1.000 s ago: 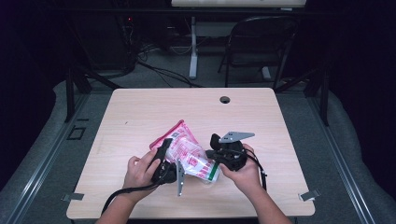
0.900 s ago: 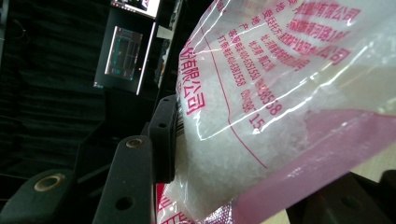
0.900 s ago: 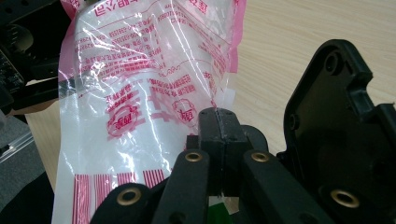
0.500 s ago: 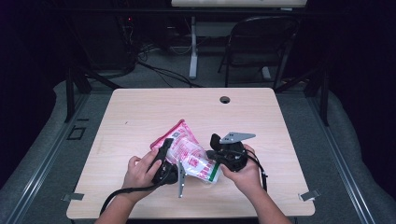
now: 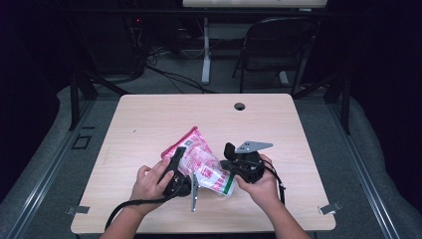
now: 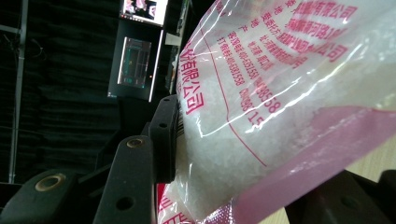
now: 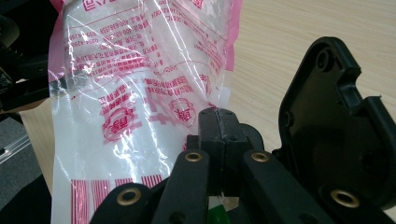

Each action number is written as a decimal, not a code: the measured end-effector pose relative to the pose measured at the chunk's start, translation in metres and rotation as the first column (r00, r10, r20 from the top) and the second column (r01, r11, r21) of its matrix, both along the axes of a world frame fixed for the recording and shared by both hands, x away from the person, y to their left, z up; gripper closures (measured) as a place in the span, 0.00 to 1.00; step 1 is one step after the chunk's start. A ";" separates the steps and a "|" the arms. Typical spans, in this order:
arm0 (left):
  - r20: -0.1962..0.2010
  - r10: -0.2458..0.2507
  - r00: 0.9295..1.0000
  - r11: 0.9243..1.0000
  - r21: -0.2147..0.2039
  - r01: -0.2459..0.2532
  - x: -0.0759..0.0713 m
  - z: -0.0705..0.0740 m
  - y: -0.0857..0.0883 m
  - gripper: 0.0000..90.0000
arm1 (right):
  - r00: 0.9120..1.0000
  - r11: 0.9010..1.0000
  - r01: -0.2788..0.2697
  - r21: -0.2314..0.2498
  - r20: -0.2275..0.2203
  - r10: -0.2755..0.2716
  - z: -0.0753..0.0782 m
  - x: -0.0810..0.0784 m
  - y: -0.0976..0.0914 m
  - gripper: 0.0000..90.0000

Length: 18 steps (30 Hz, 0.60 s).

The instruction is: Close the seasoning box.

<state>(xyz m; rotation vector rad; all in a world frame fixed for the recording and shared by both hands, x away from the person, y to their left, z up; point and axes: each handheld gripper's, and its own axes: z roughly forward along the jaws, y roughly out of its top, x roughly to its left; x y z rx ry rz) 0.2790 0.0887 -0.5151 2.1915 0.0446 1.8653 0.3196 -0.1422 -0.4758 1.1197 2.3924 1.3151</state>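
Pink-printed clear plastic makes up the bag (image 5: 199, 162), a pouch of white grains that lies tilted near the front edge of the counter (image 5: 149, 114), a little left of its middle, one end propped up between the two tools. The left hand-held gripper (image 5: 175, 175) has its jaws partway closed around the fat, filled part of the bag; in the left gripper view a black pad (image 6: 163, 140) presses straight into the bulging film (image 6: 261, 107), so it is gripping the bag by its body. The right hand-held gripper (image 5: 234, 162) is fully closed, its two pads meeting in the right gripper view (image 7: 218, 128) on what looks like a thin strip at the bag's end, where a scrap of green and white shows just beneath the pads; I judge it is pinching the bag's edge, though the film between the pads is hard to make out. Both of the person's hands rest low at the front edge.

From here the main risk is the film itself. If the two tools pull apart unevenly, the thin edge could slip out of the right pinch, or the seam could split suddenly and spill grains across the counter. The left grip squeezes loose contents, so they could shift, letting the bag sag and slide free. A hard squeeze there might also burst the pouch.
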 end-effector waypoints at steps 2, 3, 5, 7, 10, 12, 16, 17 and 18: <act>0.002 -0.001 1.000 1.000 0.004 0.001 0.000 0.001 0.000 0.66 | 1.000 1.000 0.001 -0.001 -0.002 -0.001 0.000 0.000 0.000 1.00; 0.004 -0.002 1.000 1.000 0.006 0.002 -0.001 0.001 0.000 0.66 | 1.000 1.000 0.001 0.001 -0.002 -0.001 0.000 0.000 0.000 1.00; 0.008 -0.003 1.000 1.000 0.008 0.003 -0.001 0.002 0.000 0.66 | 1.000 1.000 0.002 0.002 0.003 -0.002 0.000 0.000 0.000 1.00; 0.007 -0.002 1.000 1.000 0.011 0.002 -0.001 0.002 0.000 0.66 | 1.000 1.000 0.001 0.002 0.004 -0.001 0.000 0.000 0.000 1.00; 0.010 -0.005 1.000 1.000 0.021 0.005 -0.001 0.003 0.000 0.66 | 1.000 1.000 0.001 0.004 0.005 -0.001 0.000 0.000 0.000 1.00; 0.007 -0.003 1.000 1.000 0.020 0.003 -0.002 0.004 0.000 0.66 | 1.000 1.000 0.001 0.004 0.005 -0.001 0.001 0.000 0.000 1.00; 0.018 -0.010 1.000 1.000 0.026 0.009 -0.001 0.005 0.000 0.66 | 1.000 1.000 0.002 0.007 0.005 -0.002 0.001 0.000 -0.001 1.00; 0.016 -0.009 1.000 1.000 0.027 0.009 -0.002 0.005 0.000 0.66 | 1.000 1.000 0.005 0.007 0.006 -0.005 0.001 -0.001 0.000 1.00; 0.017 -0.010 1.000 1.000 0.029 0.009 -0.002 0.005 0.000 0.66 | 1.000 1.000 0.003 0.006 0.006 -0.003 0.001 0.000 -0.001 1.00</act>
